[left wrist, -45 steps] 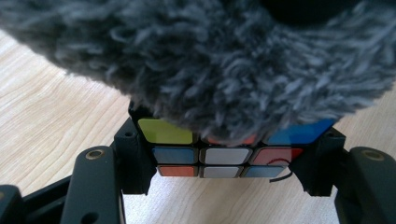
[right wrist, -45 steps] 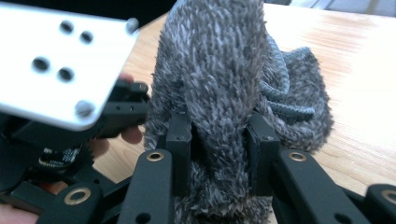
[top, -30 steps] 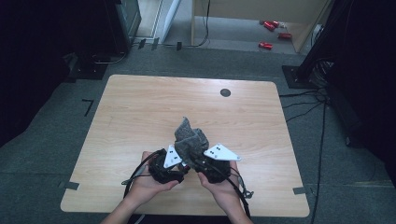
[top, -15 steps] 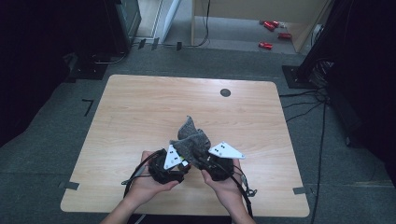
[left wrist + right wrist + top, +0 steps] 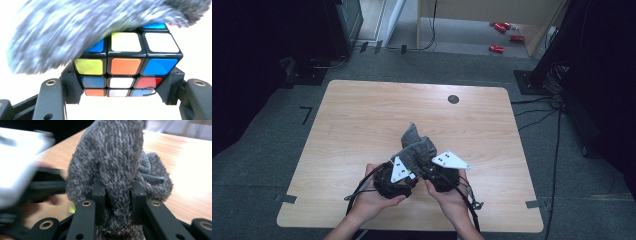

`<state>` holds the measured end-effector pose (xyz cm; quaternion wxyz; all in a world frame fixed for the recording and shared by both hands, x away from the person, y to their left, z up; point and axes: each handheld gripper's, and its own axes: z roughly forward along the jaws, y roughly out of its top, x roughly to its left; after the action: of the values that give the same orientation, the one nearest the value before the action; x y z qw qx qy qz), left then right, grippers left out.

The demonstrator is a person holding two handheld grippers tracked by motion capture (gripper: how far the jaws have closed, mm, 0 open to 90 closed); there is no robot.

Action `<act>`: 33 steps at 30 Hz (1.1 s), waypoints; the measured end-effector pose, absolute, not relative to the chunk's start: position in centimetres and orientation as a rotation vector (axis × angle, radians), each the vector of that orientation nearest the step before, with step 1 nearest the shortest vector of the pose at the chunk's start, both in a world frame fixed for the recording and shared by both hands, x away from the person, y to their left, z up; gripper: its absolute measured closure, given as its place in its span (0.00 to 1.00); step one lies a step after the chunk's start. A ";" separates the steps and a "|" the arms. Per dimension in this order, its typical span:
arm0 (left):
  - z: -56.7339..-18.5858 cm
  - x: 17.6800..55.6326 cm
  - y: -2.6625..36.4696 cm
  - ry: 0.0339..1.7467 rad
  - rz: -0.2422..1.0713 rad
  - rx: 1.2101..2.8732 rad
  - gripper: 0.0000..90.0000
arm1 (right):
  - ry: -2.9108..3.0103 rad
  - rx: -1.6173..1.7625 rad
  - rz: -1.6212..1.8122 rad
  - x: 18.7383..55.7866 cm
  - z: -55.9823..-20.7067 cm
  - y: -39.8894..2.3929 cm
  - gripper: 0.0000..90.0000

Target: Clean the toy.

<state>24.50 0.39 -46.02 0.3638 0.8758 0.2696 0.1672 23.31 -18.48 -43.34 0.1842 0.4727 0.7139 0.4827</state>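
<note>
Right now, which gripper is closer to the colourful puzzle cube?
Left. The left gripper clamps the cube between its jaws. The right gripper pinches the grey fuzzy cloth draped over the cube.

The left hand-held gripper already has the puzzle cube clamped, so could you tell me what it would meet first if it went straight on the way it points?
Probably the grey fuzzy cloth, which drapes over the puzzle cube that the left hand-held gripper holds; depth beyond is unclear.

A scrambled puzzle cube (image 5: pixel 126 66) sits half under a fuzzy grey cloth (image 5: pixel 414 147); both above the table.
</note>
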 end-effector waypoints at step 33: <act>-46.6 24.9 0.2 0.753 0.375 2.236 0.39 | 2.052 1.362 1.380 22.8 -43.1 -18.2 0.82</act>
<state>24.92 0.24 -46.64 0.3677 0.8704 0.2931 0.1459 22.83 -18.24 -43.12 0.1585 0.4763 0.7176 0.4828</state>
